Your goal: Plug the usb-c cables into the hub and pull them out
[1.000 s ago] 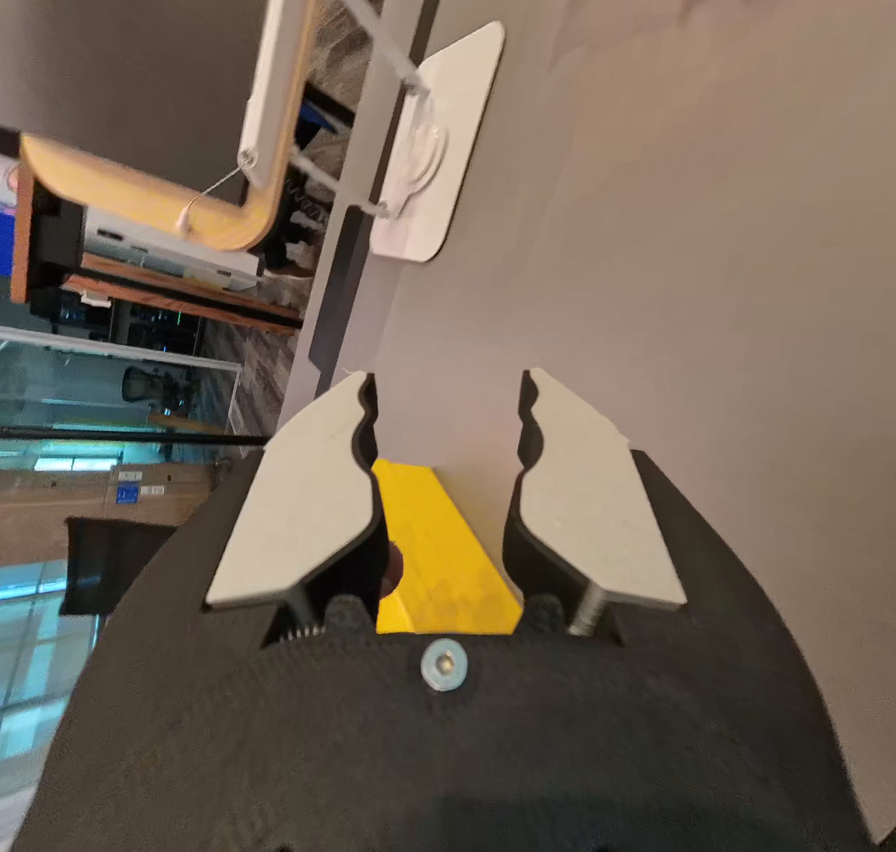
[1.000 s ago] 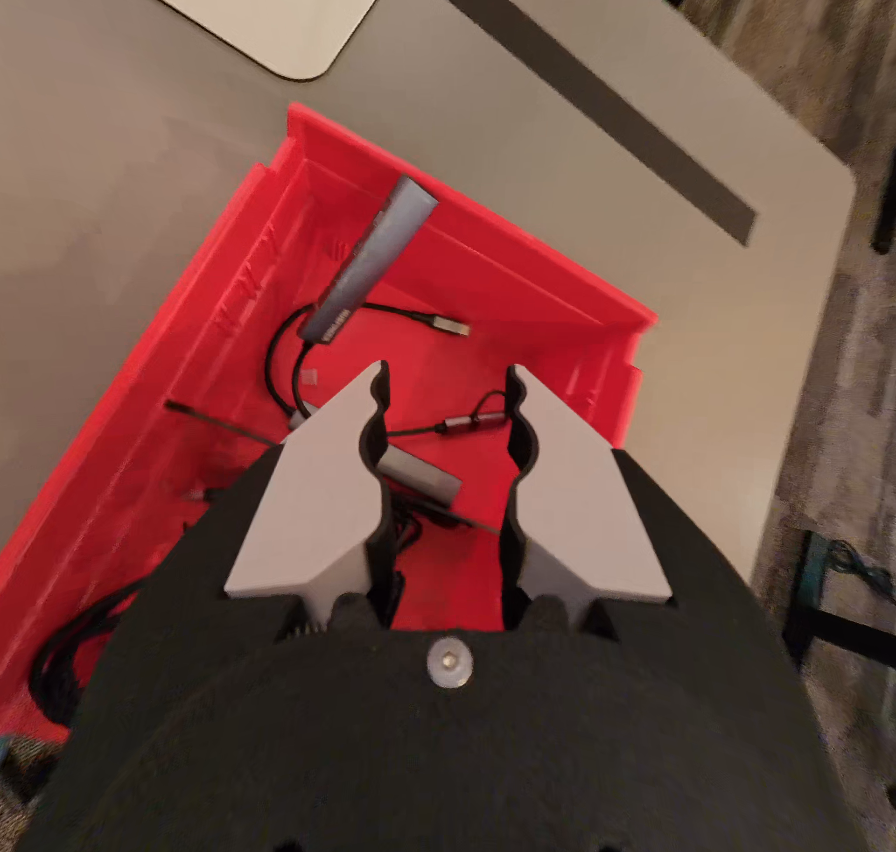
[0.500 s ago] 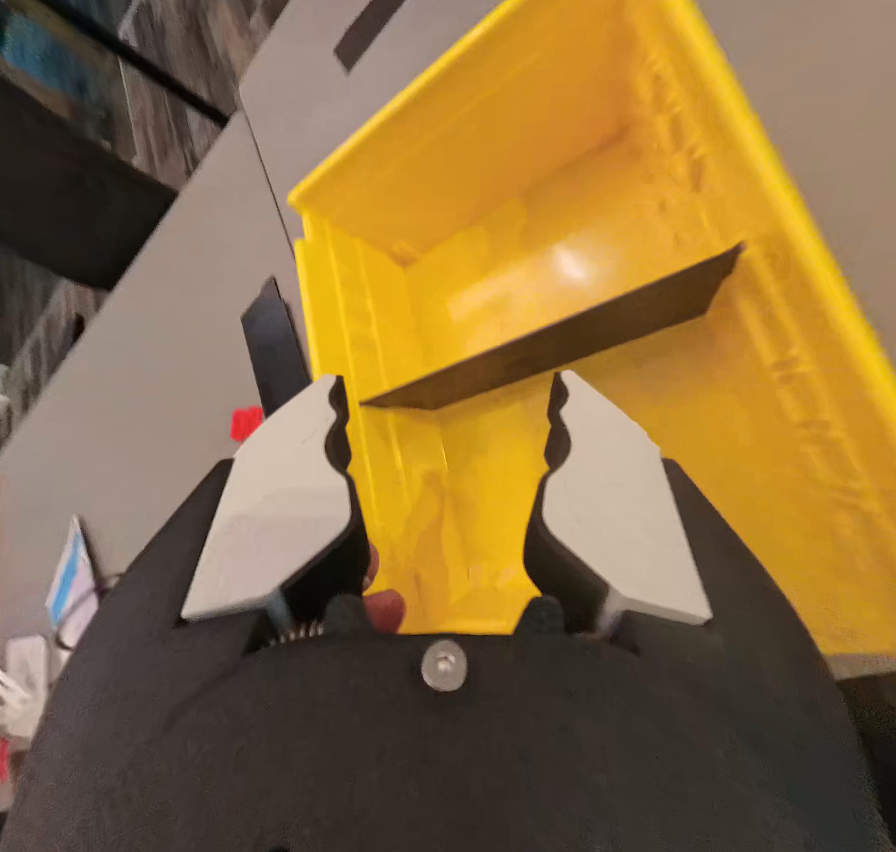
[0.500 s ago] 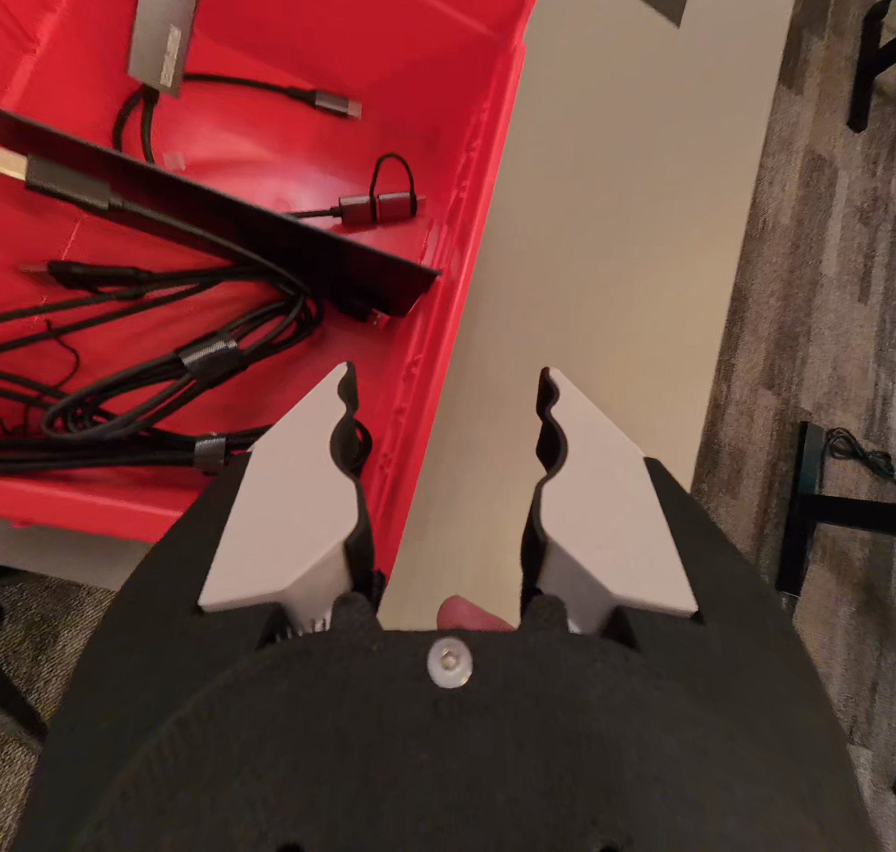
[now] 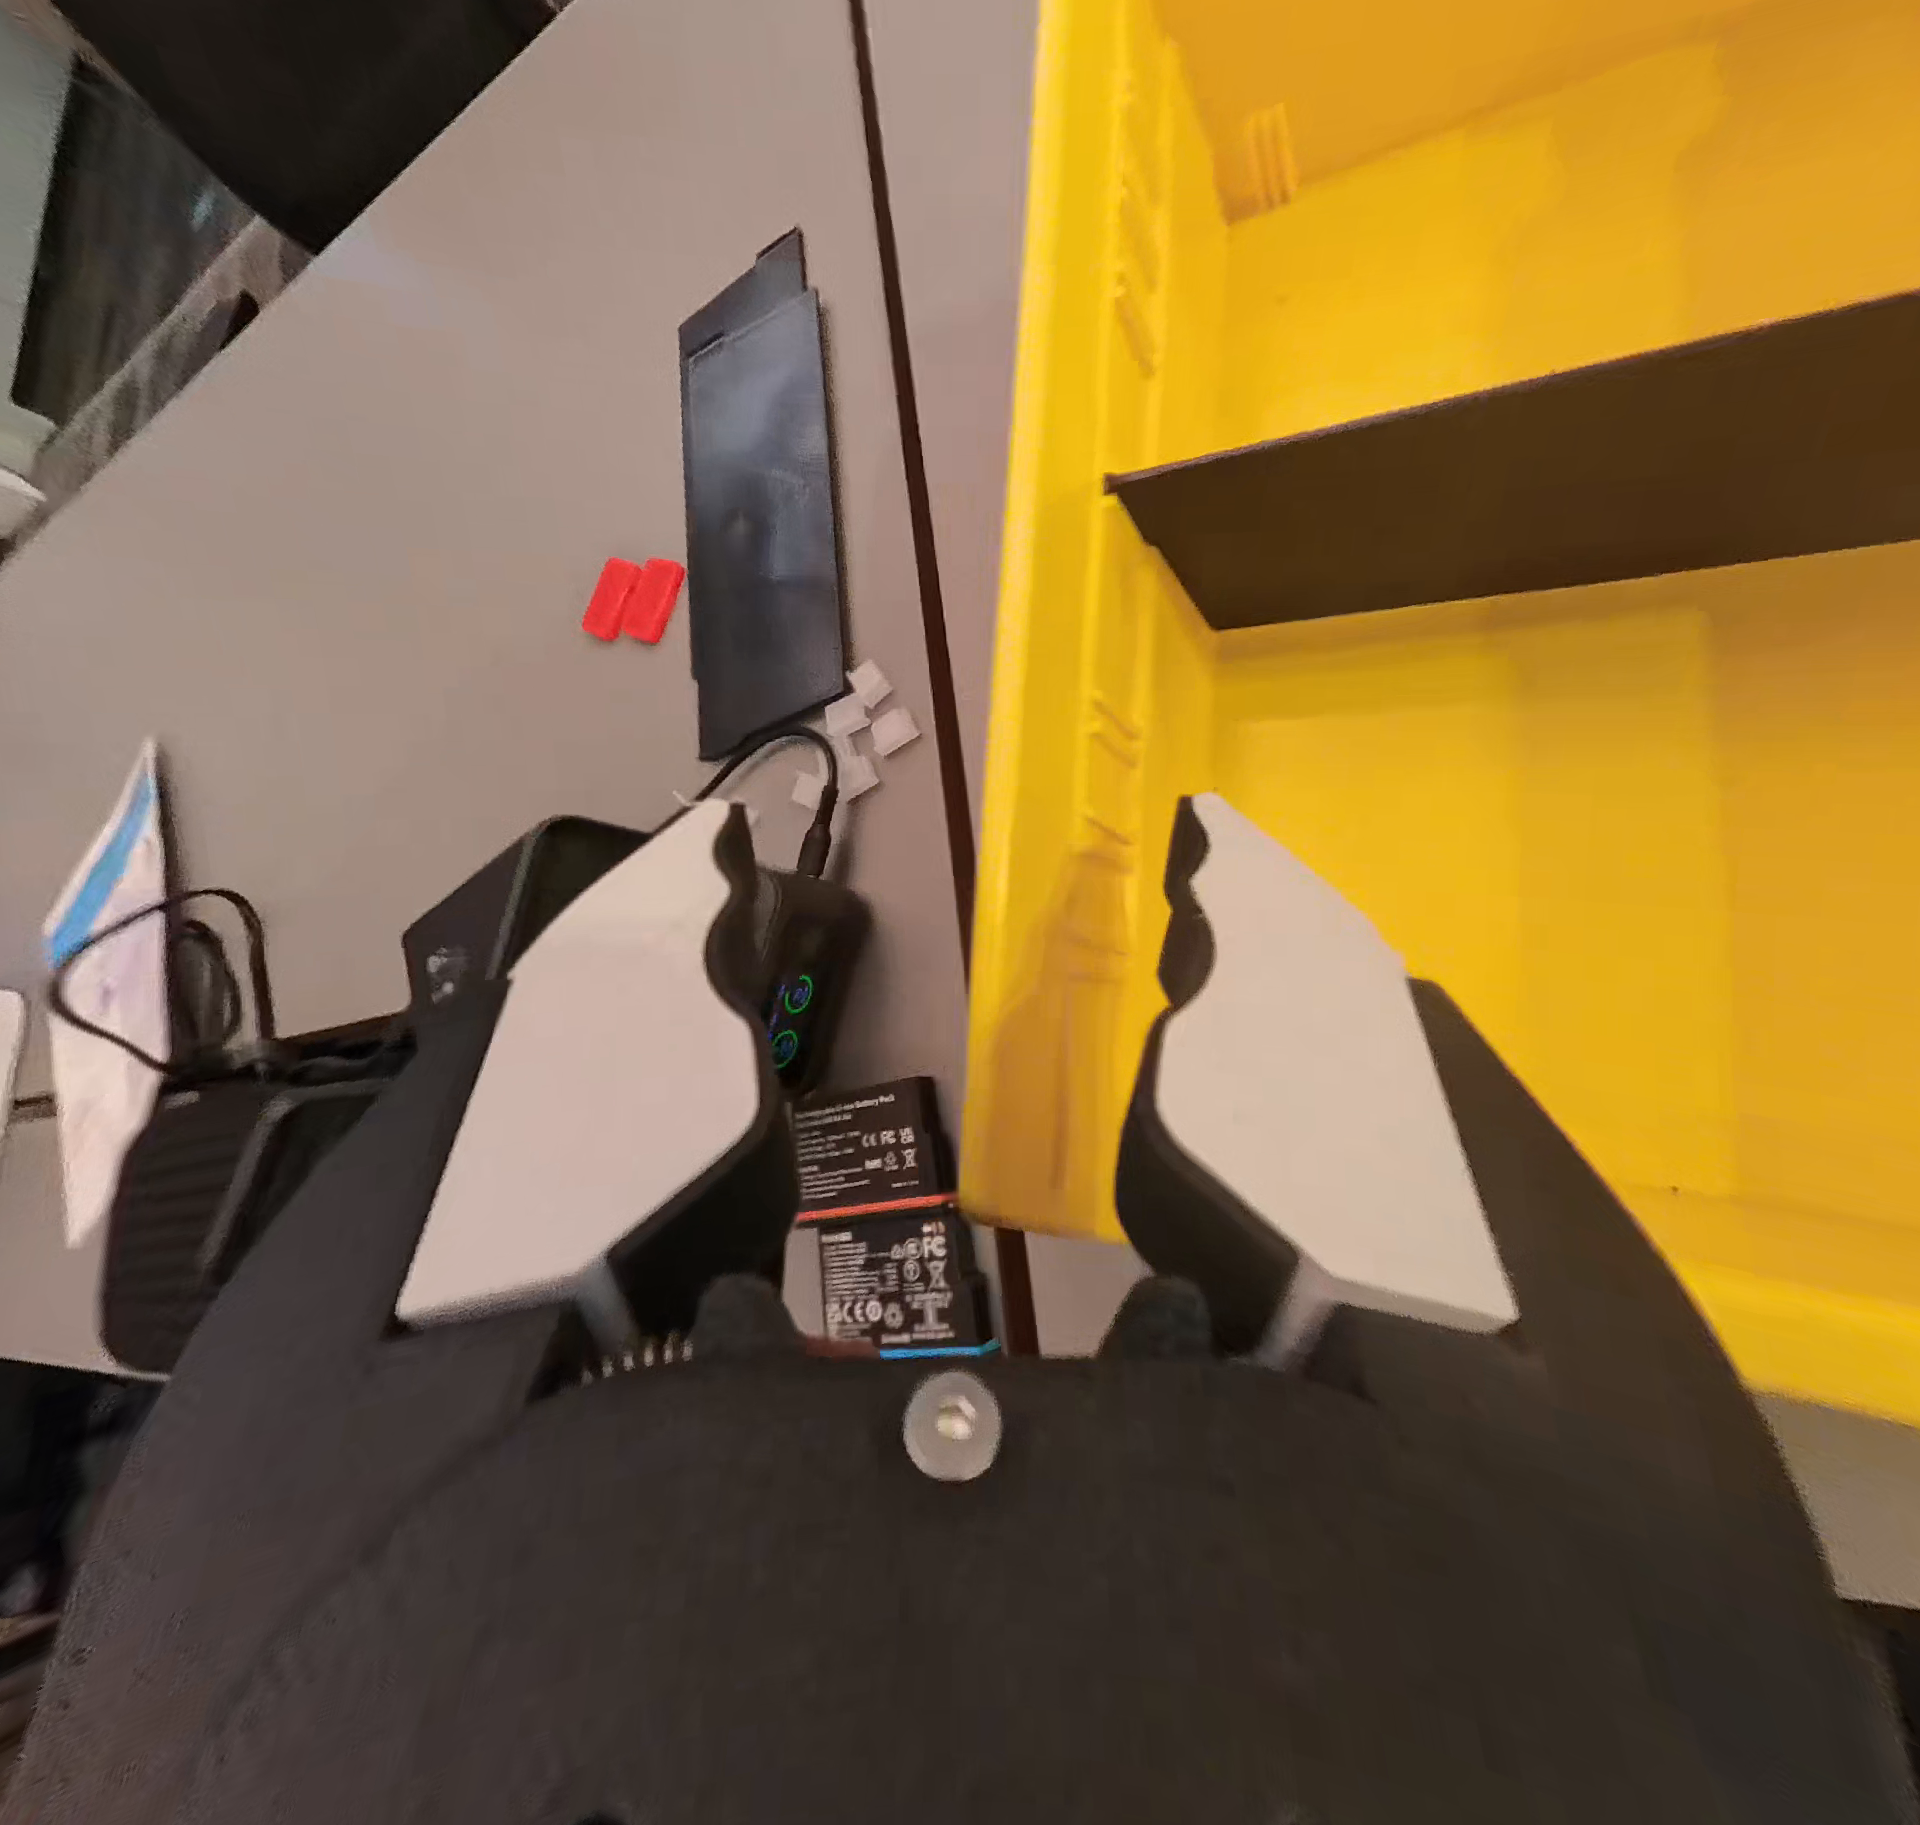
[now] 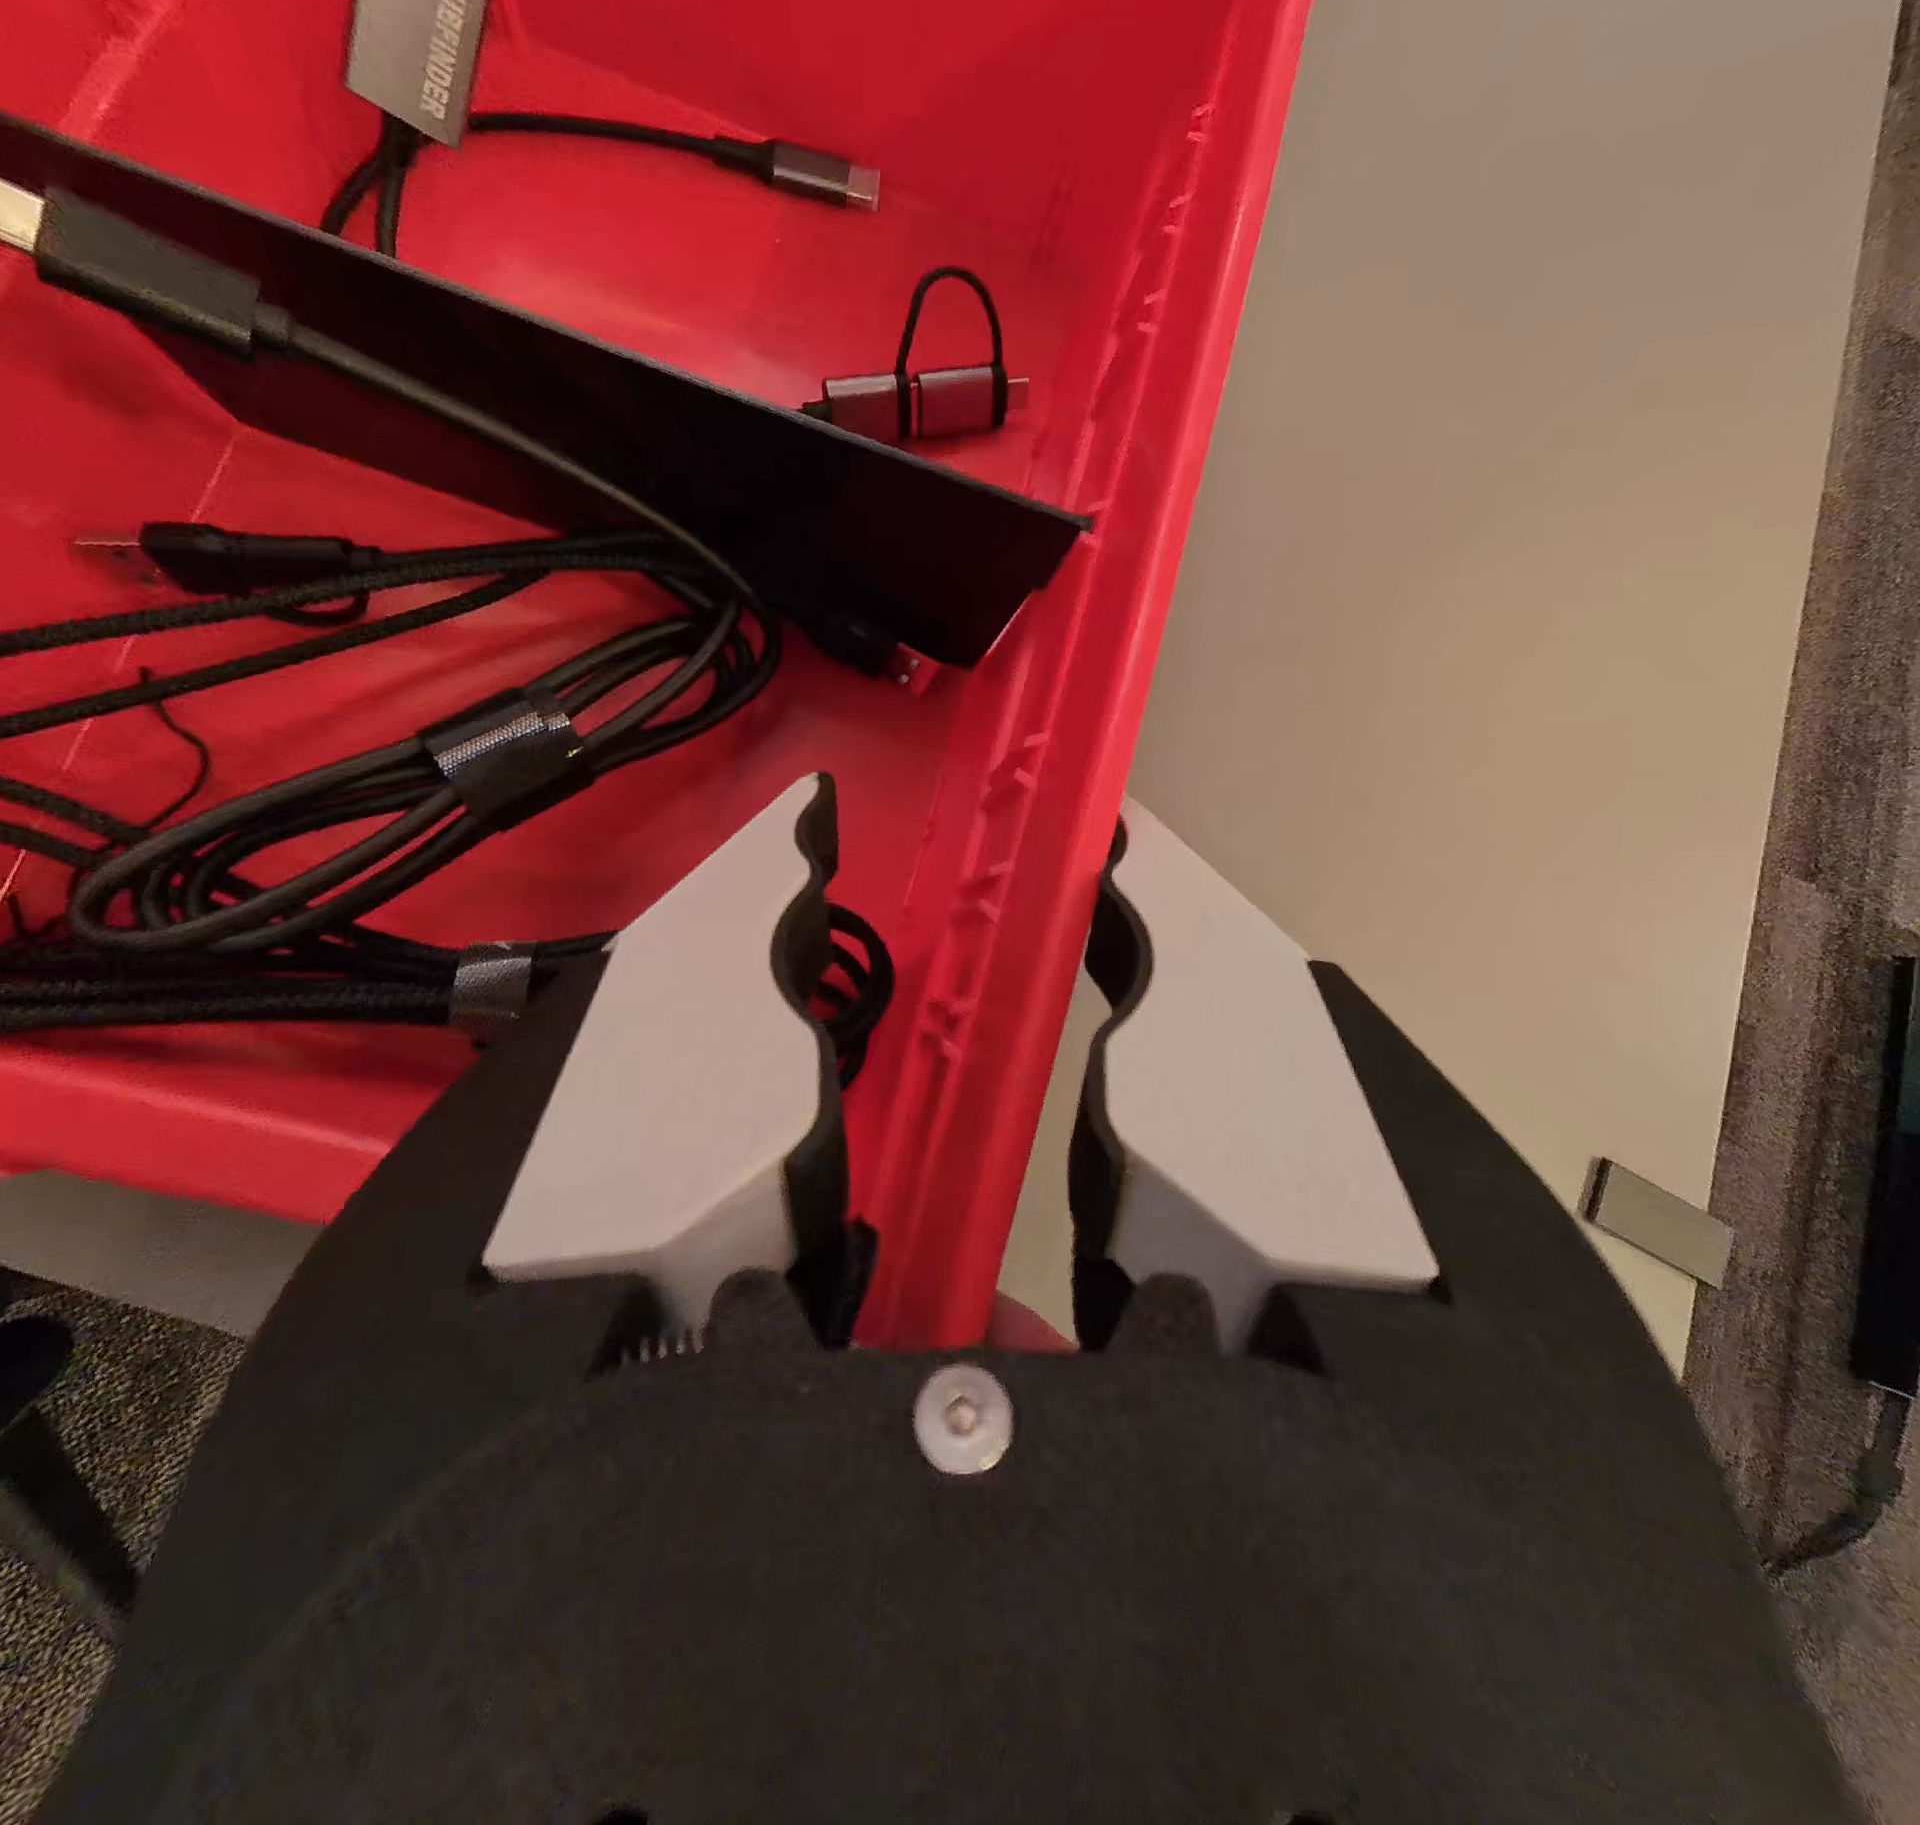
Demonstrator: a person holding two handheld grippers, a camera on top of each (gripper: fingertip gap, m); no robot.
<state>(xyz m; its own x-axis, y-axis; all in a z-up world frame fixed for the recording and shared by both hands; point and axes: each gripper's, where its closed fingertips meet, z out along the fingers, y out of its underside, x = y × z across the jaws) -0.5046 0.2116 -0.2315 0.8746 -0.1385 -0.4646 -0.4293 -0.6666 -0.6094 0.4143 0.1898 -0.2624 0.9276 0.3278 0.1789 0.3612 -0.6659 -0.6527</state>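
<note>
In the right wrist view a red bin [image 6: 1143, 373] holds a grey hub [image 6: 421, 19] in its far compartment. The hub's black cable ends in a loose USB-C plug [image 6: 821, 177], and a small grey adapter [image 6: 925, 402] lies near it. A black divider [image 6: 675, 445] crosses the bin, with a bundle of black cables [image 6: 416, 788] on the near side. My right gripper [image 6: 971, 796] is open and empty, its jaws on either side of the bin's right wall. My left gripper [image 5: 956, 809] is open and empty, astride the left wall of a yellow bin [image 5: 1070, 528].
The yellow bin has a black divider [image 5: 1558, 487]. On the grey table to its left lie a flat black plate [image 5: 758, 528], red blocks [image 5: 632, 599], white bits [image 5: 868, 726], a black charger [image 5: 800, 975], batteries [image 5: 873, 1141] and a paper [image 5: 104, 944]. Carpeted floor lies right of the red bin. My right fingertips sit around 90 centimeters from my left ones. The small grey adapter [image 6: 925, 402] lies around 12 centimeters away from my right fingertips. My right gripper's tips are some 20 centimeters from the loose USB-C plug [image 6: 821, 177].
My left gripper swung from a white pad on the table down to the yellow bin's left wall. My right gripper moved from inside the red bin to its right wall, jaws narrowing.
</note>
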